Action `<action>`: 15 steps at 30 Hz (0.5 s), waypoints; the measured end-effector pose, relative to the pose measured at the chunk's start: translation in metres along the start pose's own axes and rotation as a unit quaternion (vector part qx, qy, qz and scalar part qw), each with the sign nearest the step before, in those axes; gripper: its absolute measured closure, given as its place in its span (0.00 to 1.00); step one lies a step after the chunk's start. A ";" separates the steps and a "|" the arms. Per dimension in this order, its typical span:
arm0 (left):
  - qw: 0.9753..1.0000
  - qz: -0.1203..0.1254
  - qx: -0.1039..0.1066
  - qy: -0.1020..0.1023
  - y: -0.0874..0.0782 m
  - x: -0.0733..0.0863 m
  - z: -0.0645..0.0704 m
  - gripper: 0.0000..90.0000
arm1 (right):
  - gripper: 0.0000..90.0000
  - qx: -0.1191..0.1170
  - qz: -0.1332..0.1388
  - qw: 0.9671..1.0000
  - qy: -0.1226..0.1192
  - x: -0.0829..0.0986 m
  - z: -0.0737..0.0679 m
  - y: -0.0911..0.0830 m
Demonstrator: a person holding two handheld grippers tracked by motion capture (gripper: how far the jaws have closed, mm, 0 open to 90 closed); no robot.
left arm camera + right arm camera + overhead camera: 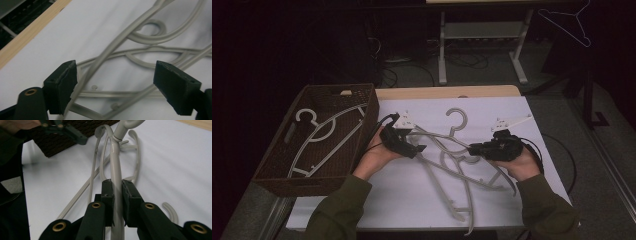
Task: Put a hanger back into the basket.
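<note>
Several grey plastic hangers (pixel 452 165) lie tangled on the white-covered table (pixel 402 200). My right gripper (pixel 472 148) is shut on one hanger's arm (pixel 115 157), which runs from between its jaws (pixel 117 186) away toward a hook. My left gripper (pixel 421 148) hovers at the pile's left end, open, with its jaws (pixel 116 72) wide apart. A raised hanger arm (pixel 107 50) passes close by its left jaw, and more hangers lie on the cloth beneath. In the right gripper view the left gripper (pixel 72 131) is at the top left.
A brown wicker basket (pixel 339 89) stands at the table's left and holds two or more hangers (pixel 319 135). Another hanger (pixel 569 22) hangs at the far right. Behind the table stand the white legs of another table (pixel 442 50) amid floor cables.
</note>
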State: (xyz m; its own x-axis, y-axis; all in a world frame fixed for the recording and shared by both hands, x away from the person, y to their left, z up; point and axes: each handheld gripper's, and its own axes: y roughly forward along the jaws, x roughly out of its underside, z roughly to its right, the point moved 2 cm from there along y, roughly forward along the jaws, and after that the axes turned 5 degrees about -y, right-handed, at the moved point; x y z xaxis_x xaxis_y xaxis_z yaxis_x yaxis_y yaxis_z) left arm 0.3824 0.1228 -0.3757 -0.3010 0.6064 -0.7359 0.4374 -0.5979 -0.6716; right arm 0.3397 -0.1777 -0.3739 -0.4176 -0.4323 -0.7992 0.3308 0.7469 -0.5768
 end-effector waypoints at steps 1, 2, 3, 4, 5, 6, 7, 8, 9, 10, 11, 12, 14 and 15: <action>1.000 -0.003 0.000 -0.001 0.001 0.000 0.000 0.23 | 0.89 0.000 0.000 1.000 0.000 0.000 0.000 0.000; 1.000 -0.008 -0.001 0.004 0.002 0.001 -0.001 0.25 | 0.89 -0.001 0.001 1.000 -0.001 0.000 0.000 0.000; 1.000 -0.010 -0.006 0.006 0.005 0.002 -0.002 0.27 | 0.89 -0.001 -0.001 1.000 -0.002 0.000 0.000 0.001; 1.000 -0.015 -0.003 0.010 0.006 0.002 -0.003 0.29 | 0.89 -0.001 -0.001 1.000 -0.002 0.000 -0.001 0.001; 1.000 -0.019 0.000 0.015 0.007 0.002 -0.003 0.35 | 0.89 -0.006 -0.001 1.000 -0.002 0.000 -0.001 0.001; 1.000 -0.018 -0.002 0.017 0.009 0.002 -0.003 0.36 | 0.89 -0.008 -0.001 1.000 -0.004 0.000 -0.002 0.001; 1.000 -0.020 -0.001 0.024 0.010 0.002 -0.002 0.40 | 0.89 -0.011 0.000 1.000 -0.005 -0.001 -0.002 0.002; 0.999 -0.020 -0.001 0.028 0.012 0.002 -0.002 0.40 | 0.89 -0.011 0.000 1.000 -0.005 -0.001 -0.002 0.002; 0.999 -0.020 -0.001 0.031 0.013 0.001 -0.001 0.42 | 0.89 -0.013 -0.001 1.000 -0.006 -0.001 -0.003 0.002; 0.999 -0.020 0.003 0.034 0.014 0.001 0.000 0.45 | 0.89 -0.014 0.000 1.000 -0.008 -0.001 -0.004 0.003; 0.999 -0.020 0.005 0.037 0.015 0.001 0.001 0.49 | 0.89 -0.016 0.000 1.000 -0.010 -0.001 -0.004 0.003; 0.999 -0.020 0.007 0.042 0.015 0.001 0.002 0.52 | 0.89 -0.017 0.000 1.000 -0.012 -0.001 -0.004 0.004; 0.998 -0.018 0.007 0.051 0.015 0.000 0.004 0.58 | 0.89 -0.022 -0.001 1.000 -0.013 -0.002 -0.005 0.004; 0.998 -0.016 0.004 0.056 0.015 0.000 0.004 0.60 | 0.89 -0.023 -0.002 1.000 -0.014 -0.002 -0.006 0.005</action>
State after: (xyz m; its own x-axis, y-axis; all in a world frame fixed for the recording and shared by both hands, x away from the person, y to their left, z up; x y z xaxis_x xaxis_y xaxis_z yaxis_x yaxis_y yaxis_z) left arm 0.3860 0.1118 -0.3858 -0.2187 0.6797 -0.7001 0.4213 -0.5813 -0.6961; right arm 0.3372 -0.1707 -0.3742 -0.3940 -0.4492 -0.8019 0.2893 0.7675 -0.5721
